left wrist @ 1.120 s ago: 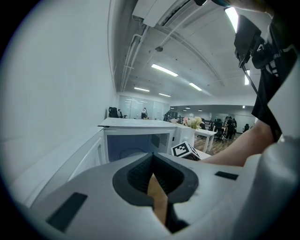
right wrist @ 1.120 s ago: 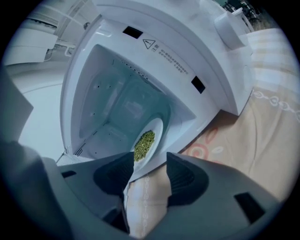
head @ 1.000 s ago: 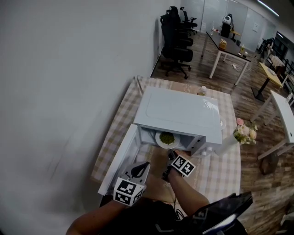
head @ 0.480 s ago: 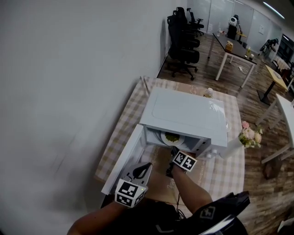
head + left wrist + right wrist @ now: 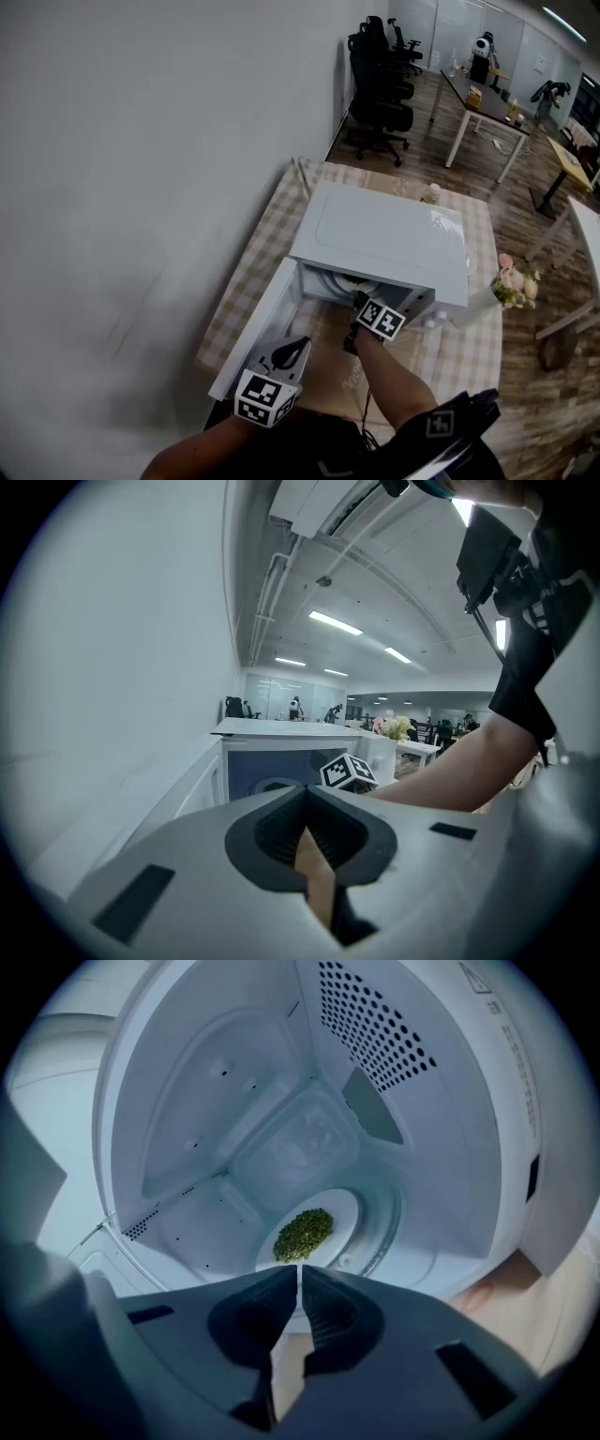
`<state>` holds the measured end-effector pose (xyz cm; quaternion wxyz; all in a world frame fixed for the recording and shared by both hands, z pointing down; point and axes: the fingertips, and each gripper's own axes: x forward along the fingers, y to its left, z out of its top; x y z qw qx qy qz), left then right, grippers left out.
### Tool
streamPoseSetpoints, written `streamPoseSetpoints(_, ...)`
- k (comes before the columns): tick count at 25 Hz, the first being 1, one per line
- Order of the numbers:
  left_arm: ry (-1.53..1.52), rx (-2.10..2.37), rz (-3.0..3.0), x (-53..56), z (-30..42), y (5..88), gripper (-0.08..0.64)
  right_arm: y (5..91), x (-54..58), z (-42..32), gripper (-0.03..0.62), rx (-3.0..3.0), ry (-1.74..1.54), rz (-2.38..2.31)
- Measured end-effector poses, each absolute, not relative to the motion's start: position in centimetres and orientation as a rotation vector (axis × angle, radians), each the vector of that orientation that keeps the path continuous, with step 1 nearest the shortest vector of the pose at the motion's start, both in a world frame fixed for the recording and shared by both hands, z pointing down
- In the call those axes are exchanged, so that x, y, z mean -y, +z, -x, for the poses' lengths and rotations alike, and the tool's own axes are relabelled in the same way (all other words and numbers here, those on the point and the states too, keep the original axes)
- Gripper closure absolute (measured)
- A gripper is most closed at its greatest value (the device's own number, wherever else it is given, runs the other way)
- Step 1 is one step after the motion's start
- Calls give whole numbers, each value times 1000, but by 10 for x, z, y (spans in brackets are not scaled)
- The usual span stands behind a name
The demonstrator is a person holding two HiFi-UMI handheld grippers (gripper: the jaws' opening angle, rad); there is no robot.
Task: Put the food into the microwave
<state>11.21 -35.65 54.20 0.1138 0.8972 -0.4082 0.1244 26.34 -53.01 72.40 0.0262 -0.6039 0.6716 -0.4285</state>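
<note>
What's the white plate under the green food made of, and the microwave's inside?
The plate looks like glazed ceramic, smooth and white, though plastic is possible. The microwave's inside seems painted metal: glossy white with punched little holes.

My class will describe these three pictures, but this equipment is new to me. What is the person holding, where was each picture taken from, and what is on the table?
A person holds a pair of tongs in each hand; there is no robot. The wide picture comes from a camera on the person's head, looking down; the other two from cameras riding on the tongs. On the checked-cloth table stands a white microwave, its door open, with a vase of flowers beside it. Inside sits a plate of green food. The right tongs, at the opening, have just been closing, nothing between them. The left tongs are shut and empty.
</note>
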Motion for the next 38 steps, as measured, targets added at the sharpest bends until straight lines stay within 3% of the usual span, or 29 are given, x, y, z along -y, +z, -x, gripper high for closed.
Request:
streamPoseSetpoints(14, 332, 1032, -2734, 325, -129, 527, 552, 660, 479, -244, 569, -2133, -1167, 1709)
streamPoseSetpoints(23, 326, 1012, -2810, 298, -106, 505, 552, 583, 420, -219, 569, -2429, -786, 1738)
streamPoseSetpoints(38, 231, 933, -2933, 241, -67, 456, 552, 499, 310, -179, 580, -2450, -549, 1809)
